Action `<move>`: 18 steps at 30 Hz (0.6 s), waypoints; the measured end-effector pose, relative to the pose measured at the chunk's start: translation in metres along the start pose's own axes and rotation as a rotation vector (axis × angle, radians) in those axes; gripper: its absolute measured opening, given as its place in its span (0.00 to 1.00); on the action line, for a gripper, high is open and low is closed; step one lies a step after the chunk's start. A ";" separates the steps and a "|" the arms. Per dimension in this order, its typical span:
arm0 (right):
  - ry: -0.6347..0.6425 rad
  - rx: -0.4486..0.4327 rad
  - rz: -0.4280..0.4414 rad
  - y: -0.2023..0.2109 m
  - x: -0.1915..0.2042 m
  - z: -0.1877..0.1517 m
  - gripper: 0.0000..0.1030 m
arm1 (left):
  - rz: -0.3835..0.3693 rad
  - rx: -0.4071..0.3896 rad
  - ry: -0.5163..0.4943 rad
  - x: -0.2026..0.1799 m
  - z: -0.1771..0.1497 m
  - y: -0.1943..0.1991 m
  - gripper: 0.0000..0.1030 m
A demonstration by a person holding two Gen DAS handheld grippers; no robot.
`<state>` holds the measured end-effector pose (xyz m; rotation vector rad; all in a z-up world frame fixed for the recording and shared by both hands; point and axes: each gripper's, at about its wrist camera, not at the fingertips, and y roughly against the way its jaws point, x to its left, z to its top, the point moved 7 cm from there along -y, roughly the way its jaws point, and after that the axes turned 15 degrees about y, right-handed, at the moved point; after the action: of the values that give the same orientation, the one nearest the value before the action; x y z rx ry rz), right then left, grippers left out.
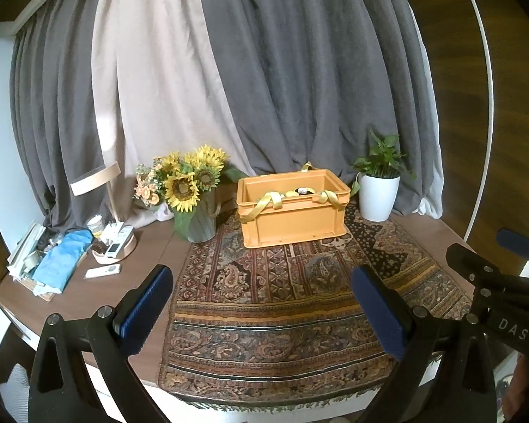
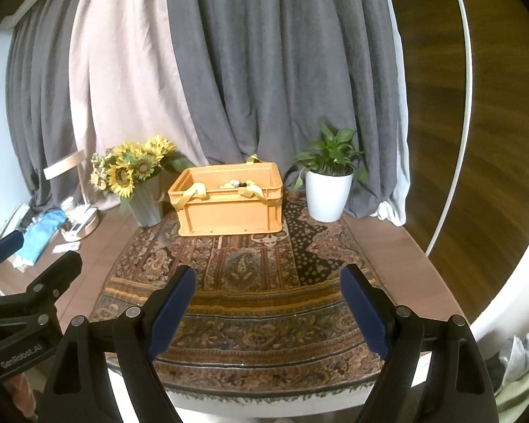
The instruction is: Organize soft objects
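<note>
An orange plastic crate (image 1: 292, 216) stands on a patterned rug (image 1: 285, 303) at the back of the table; it also shows in the right wrist view (image 2: 229, 211). Yellow fabric straps (image 1: 269, 202) hang over its rim, and small soft items (image 1: 299, 191) lie inside, mostly hidden. My left gripper (image 1: 264, 303) is open and empty, held above the rug's near half, well short of the crate. My right gripper (image 2: 268, 306) is open and empty, also above the near rug. Each gripper shows at the edge of the other's view.
A vase of sunflowers (image 1: 190, 190) stands left of the crate, a white potted plant (image 1: 379, 190) right of it. A lamp base with remotes (image 1: 114, 243) and a blue cloth (image 1: 61, 261) lie at the far left. Grey curtains (image 1: 299, 70) hang behind.
</note>
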<state>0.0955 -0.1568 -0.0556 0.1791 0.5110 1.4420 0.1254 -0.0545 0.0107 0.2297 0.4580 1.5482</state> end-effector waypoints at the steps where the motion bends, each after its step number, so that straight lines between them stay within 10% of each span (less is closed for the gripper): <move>1: 0.000 -0.001 -0.002 0.001 0.000 0.000 0.82 | -0.001 -0.001 0.001 0.000 0.000 0.001 1.00; 18: -0.005 -0.008 0.002 0.013 0.000 -0.002 0.82 | 0.002 -0.007 -0.002 -0.002 -0.001 0.013 1.00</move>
<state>0.0824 -0.1551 -0.0520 0.1773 0.5008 1.4453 0.1135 -0.0566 0.0159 0.2259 0.4509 1.5518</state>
